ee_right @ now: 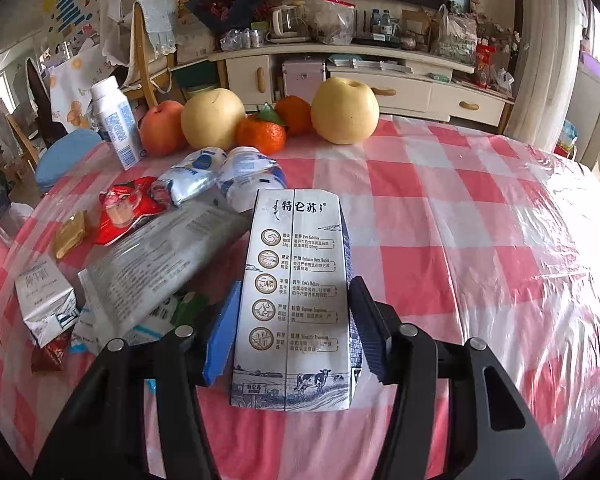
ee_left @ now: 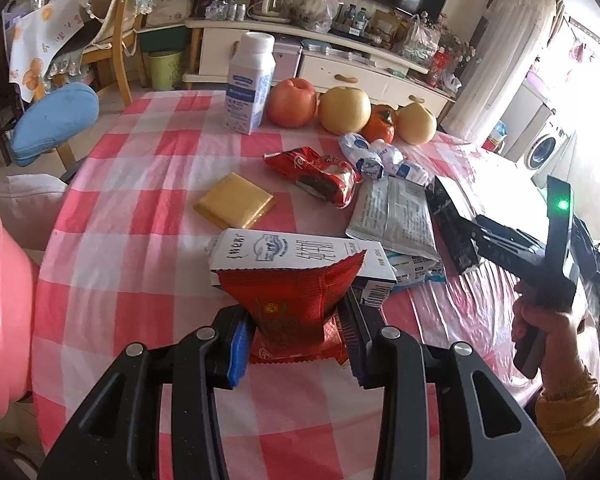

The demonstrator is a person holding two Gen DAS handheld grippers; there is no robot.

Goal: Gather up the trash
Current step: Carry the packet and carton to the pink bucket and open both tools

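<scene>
Flattened milk carton (ee_right: 296, 300) sits between the right tongs (ee_right: 296, 320), pads pressing its sides, just above the checked tabletop (ee_right: 460, 240). Left tongs (ee_left: 296, 332) clamp a red snack wrapper (ee_left: 296, 296). Best squeeze firmly; the carton looks slippery, lift clear of remaining litter.

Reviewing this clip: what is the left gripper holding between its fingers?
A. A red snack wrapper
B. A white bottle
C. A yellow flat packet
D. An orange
A: in the left wrist view the left gripper has its fingers closed on the red snack wrapper, while the yellow flat packet lies untouched on the table.
</scene>
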